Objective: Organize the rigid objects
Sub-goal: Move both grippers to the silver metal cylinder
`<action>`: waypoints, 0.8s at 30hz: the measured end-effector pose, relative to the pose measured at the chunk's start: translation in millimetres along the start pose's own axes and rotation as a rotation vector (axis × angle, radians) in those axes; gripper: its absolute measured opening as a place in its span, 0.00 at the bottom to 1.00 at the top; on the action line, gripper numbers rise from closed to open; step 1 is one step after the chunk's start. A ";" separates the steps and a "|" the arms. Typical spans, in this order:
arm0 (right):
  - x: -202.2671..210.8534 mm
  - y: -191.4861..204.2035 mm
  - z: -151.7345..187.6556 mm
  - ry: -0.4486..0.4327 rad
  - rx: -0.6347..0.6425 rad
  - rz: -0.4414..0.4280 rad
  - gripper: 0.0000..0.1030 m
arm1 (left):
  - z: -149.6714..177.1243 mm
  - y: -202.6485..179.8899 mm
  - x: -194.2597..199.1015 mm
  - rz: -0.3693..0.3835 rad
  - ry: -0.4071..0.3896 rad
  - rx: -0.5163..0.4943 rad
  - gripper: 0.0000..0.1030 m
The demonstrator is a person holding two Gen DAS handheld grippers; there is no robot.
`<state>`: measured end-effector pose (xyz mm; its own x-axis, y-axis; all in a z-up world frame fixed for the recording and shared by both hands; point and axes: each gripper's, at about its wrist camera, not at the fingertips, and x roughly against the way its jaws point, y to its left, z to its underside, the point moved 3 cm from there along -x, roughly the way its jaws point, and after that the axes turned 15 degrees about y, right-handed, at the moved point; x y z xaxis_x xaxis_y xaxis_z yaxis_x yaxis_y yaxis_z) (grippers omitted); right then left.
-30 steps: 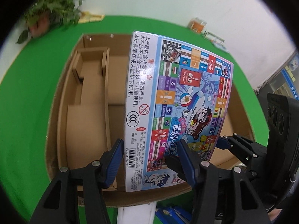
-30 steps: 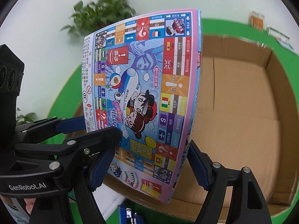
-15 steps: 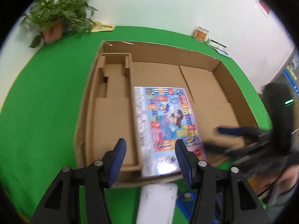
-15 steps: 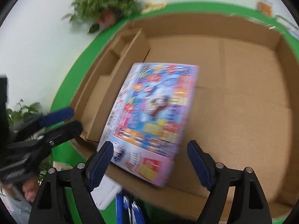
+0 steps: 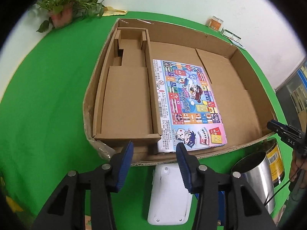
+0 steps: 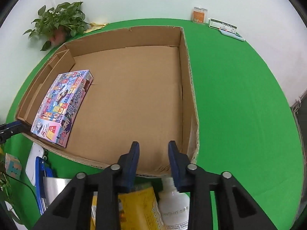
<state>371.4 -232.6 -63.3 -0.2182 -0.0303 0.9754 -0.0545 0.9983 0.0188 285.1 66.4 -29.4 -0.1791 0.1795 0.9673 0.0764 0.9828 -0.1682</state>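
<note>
The white bottle (image 6: 175,209) reads "CENTELLA SOOTHING SPRAY", partly cut off; the right gripper (image 5: 287,134) shows "DAS".

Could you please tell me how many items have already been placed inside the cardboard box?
1. The board game box lies flat in the cardboard box, against the divider at its near edge. Nothing else shows inside.

The table (image 6: 239,99) is bright green. On it the cardboard box (image 6: 189,88) is plain brown, inside and out. The board game box (image 5: 189,103) lying in the cardboard box is pale blue fading to pink, with multicoloured squares, cartoon figures and a white edge strip of black print. Each claw, the left claw (image 5: 154,151) and the right claw (image 6: 153,151), has blue pads on black arms. Beyond the cardboard box, the potted plant (image 6: 59,22) has green leaves and the small jar (image 6: 200,15) an orange label.
</note>
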 end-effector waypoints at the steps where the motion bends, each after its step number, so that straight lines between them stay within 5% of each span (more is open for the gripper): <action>1: -1.5 -4.0 1.8 0.000 -0.002 0.001 0.22 | -2.2 1.0 -0.6 0.000 0.004 0.001 0.44; 9: -2.7 -20.6 5.7 0.013 0.009 0.004 0.19 | -5.6 -2.0 1.8 -0.002 0.014 -0.011 0.44; 12: 5.0 -14.8 5.4 -0.022 0.009 -0.026 0.24 | -12.1 -6.5 14.1 -0.013 -0.064 -0.016 0.44; 13: 21.2 -10.9 11.0 -0.072 0.017 -0.061 0.45 | -9.4 -9.5 25.1 -0.014 -0.114 -0.021 0.44; 14: 33.7 -11.0 16.1 -0.116 0.025 -0.092 0.77 | -3.5 -16.8 44.0 -0.017 -0.196 -0.044 0.46; 16: 66.3 -4.5 35.6 -0.222 0.042 -0.178 1.00 | 9.5 -29.3 70.4 -0.042 -0.303 -0.074 0.74; 17: 77.8 2.6 47.4 -0.236 0.069 -0.228 0.99 | 20.6 -38.5 86.8 -0.066 -0.373 -0.085 0.97; 20: 85.5 27.3 78.6 -0.199 0.159 -0.317 0.97 | 43.3 -58.5 101.6 -0.055 -0.445 -0.124 0.99; 24: 57.7 51.0 107.9 -0.074 0.206 -0.360 0.80 | 59.8 -74.6 79.2 0.072 -0.299 -0.124 0.99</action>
<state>250.9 -188.7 -29.7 -0.2187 -0.3862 0.8961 -0.3321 0.8930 0.3038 206.5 10.0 48.4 -0.4471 0.2712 0.8524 0.2151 0.9576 -0.1918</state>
